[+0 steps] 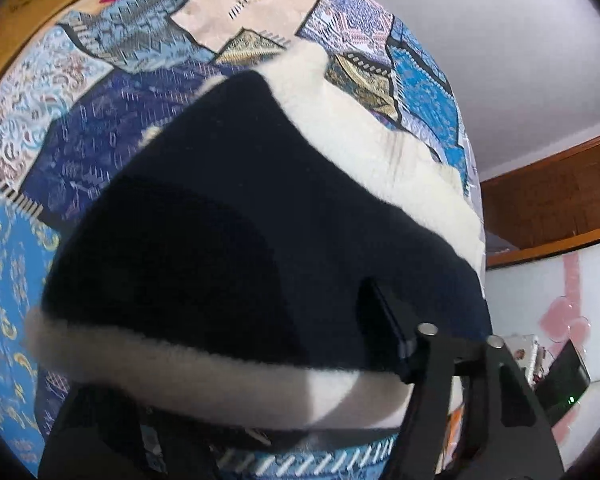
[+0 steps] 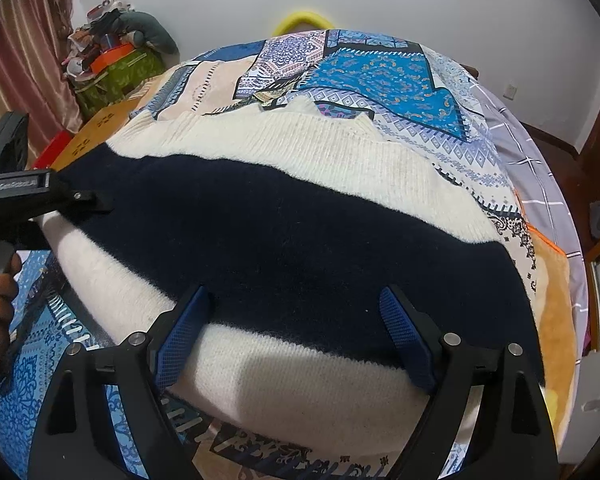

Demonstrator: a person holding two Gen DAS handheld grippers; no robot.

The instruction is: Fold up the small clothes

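While right gripper (image 2: 296, 336) fingers gape over sweater (image 2: 284, 232) | left gripper (image 2: 92, 200) pinches its edge (bedspread (image 2: 380, 68) beneath)

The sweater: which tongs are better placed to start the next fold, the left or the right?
Probably the left tongs: they look shut on the sweater at its side edge. The right tongs are open over its near edge.

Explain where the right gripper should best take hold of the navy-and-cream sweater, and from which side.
Probably the near cream hem of the sweater, approached from the bed's front edge. That border lies flat and free, right before the open right gripper, while the left gripper is at the sweater's left edge.
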